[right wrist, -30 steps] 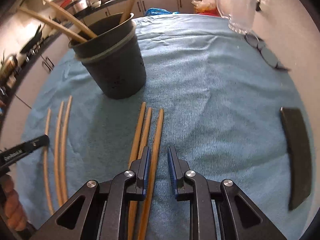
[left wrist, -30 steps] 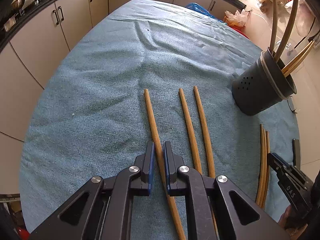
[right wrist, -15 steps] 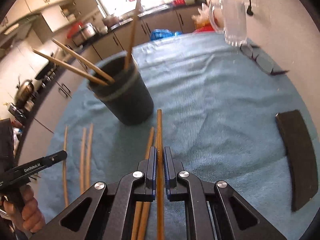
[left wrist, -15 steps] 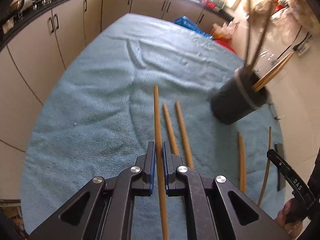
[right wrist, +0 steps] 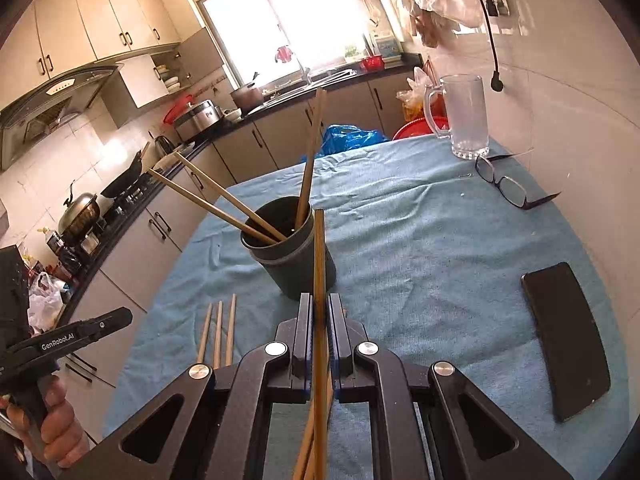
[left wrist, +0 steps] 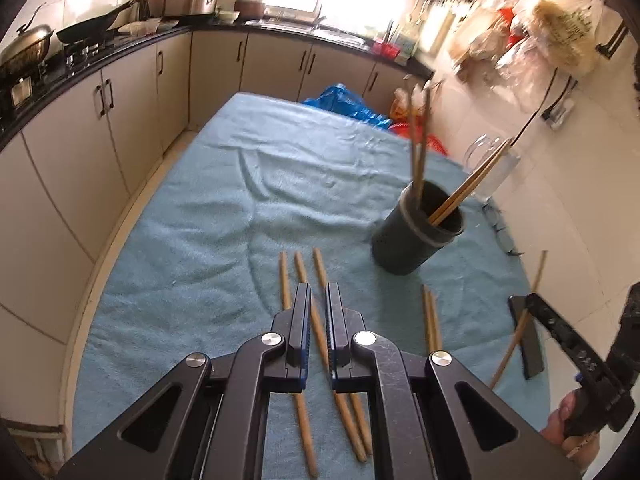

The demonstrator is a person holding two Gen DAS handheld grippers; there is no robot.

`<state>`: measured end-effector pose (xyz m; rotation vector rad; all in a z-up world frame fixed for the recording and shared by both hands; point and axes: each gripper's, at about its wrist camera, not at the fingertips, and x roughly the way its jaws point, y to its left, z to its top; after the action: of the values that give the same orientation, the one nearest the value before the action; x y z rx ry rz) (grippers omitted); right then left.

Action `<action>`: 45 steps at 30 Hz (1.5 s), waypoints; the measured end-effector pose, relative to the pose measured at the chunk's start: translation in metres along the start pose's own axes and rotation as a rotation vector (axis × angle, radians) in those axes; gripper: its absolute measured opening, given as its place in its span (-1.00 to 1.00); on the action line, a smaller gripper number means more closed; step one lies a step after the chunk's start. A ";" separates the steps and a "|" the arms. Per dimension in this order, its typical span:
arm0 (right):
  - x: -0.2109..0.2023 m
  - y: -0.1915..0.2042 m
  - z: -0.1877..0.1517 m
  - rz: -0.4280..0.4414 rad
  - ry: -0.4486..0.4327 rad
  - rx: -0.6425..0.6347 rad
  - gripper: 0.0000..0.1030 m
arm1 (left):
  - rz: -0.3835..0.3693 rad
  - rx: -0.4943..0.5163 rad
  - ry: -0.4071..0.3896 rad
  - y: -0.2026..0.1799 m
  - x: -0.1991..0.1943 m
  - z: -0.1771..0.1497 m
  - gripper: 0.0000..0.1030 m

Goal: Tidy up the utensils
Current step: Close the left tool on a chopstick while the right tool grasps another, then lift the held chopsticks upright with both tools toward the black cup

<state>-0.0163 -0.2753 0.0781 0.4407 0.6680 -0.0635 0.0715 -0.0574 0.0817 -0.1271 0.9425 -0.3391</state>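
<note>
Both of my grippers are higher than a second ago, and the cabinets and window now fill the top of each view. The stick the left gripper (left wrist: 318,292) held half a second ago is back on the cloth.

The blue towel (right wrist: 420,248) covers the whole table. The black holder (right wrist: 288,268) stands upright on it, near the middle, with four sticks leaning out of its mouth. A dark phone (right wrist: 568,340) lies flat towards the right edge. A glass mug (right wrist: 464,116) stands at the far side, with spectacles (right wrist: 504,184) just beside it.

My right gripper (right wrist: 319,300) pinches one chopstick (right wrist: 319,248) between its pads. The stick is clear of the cloth and points up in front of the holder. Two chopsticks (left wrist: 430,316) lie side by side below it.

The left gripper's fingers are pressed almost together with nothing between them. The stick seen through the gap belongs to the three chopsticks (right wrist: 218,332) lying on the towel, left of the holder.
</note>
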 end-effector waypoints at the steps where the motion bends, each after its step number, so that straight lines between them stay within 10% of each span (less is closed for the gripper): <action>1: -0.002 0.000 -0.001 0.002 0.000 0.001 -0.86 | 0.005 -0.011 0.016 0.003 0.005 -0.001 -0.83; 17: -0.002 -0.011 0.001 0.022 -0.001 0.022 -0.86 | 0.153 -0.037 0.313 0.013 0.125 -0.004 -0.64; 26: -0.005 -0.013 0.002 0.028 -0.007 0.030 -0.86 | 0.145 -0.019 0.279 0.010 0.125 -0.001 -0.88; 45: -0.031 -0.005 0.008 0.035 -0.079 0.018 -0.86 | -0.010 0.015 -0.064 -0.010 -0.027 0.000 -0.88</action>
<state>-0.0370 -0.2855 0.1003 0.4652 0.5822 -0.0536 0.0546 -0.0574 0.1053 -0.1281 0.8760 -0.3495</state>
